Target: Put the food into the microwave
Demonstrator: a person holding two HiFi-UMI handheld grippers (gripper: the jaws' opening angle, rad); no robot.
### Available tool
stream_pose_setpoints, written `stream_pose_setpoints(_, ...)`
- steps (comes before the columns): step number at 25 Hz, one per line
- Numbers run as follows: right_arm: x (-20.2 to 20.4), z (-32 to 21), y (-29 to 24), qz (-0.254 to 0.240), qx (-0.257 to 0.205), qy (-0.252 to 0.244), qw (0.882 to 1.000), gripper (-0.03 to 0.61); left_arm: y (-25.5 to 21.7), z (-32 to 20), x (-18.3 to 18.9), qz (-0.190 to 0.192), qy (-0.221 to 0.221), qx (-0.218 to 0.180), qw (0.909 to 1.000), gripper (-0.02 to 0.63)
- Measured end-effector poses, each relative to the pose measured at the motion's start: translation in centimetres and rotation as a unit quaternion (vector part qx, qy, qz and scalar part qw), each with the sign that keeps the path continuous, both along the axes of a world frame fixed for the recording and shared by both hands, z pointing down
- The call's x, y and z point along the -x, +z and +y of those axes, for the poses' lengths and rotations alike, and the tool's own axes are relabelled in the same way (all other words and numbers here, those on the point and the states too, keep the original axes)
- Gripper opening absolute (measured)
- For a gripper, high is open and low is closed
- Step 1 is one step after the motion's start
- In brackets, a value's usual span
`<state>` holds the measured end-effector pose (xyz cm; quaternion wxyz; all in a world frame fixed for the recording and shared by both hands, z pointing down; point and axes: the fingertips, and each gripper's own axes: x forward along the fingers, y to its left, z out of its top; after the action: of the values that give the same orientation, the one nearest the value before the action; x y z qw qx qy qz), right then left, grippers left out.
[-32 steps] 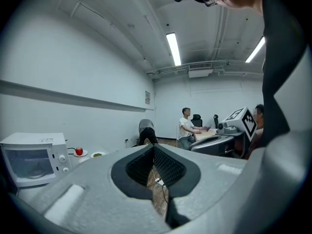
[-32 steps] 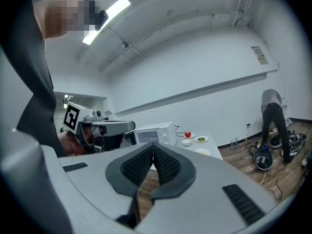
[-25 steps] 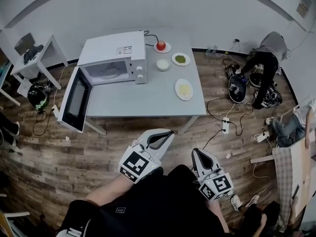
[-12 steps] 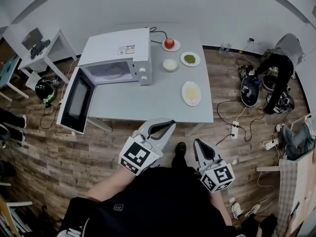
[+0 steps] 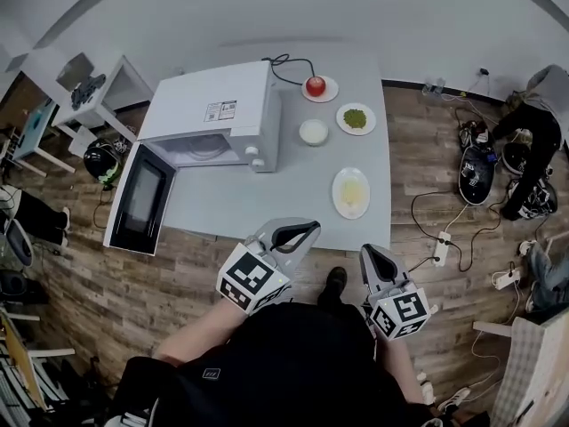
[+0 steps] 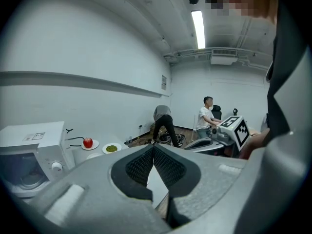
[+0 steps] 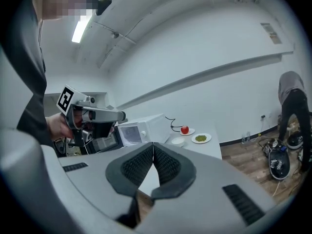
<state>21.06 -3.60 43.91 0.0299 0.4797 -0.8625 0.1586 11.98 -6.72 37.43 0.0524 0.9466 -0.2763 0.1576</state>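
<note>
My left gripper [image 5: 300, 229] and right gripper [image 5: 368, 254] are both closed, empty. Nearest plate [image 5: 337, 194] lies just ahead of the right gripper: probably stiff, slick, breakable; I'd pinch its rim.

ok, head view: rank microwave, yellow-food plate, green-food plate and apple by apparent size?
1. microwave
2. yellow-food plate
3. green-food plate: it sits farther from the camera, so the two plates may really match
4. apple

Microwave [image 5: 218, 105] interior mostly hidden, pale food [image 5: 353, 194] on plate [image 5: 353, 173] seemingly indistinct
</note>
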Motion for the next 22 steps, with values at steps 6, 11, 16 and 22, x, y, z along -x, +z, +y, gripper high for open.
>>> stream_pose_setpoints(6,-2.4,-4.7,1.8,0.044,0.012,-0.022,0.999,0.012,3.9,-4.5,-1.6,-0.094,-0.014,0.005,0.9955,0.008)
stream_pose_setpoints(11,-3.7,-7.4,3.6,0.063,0.026,-0.046,0.997,0.012,7.0,-7.0,-3.1,-0.145,-0.003,0.030,0.9890,0.008)
stream_pose_setpoints(16,-4.8,-9.3,6.6,0.101,0.045,-0.069,0.991,0.012,10.4,-8.1,-4.5,-0.209,0.036,0.040,0.9765,0.008)
stream_pose_setpoints(22,-4.7,-11.9,10.3,0.151,0.069,-0.076,0.983,0.012,14.3,-10.8,-4.3,-0.320,0.078,-0.025,0.9439,0.008)
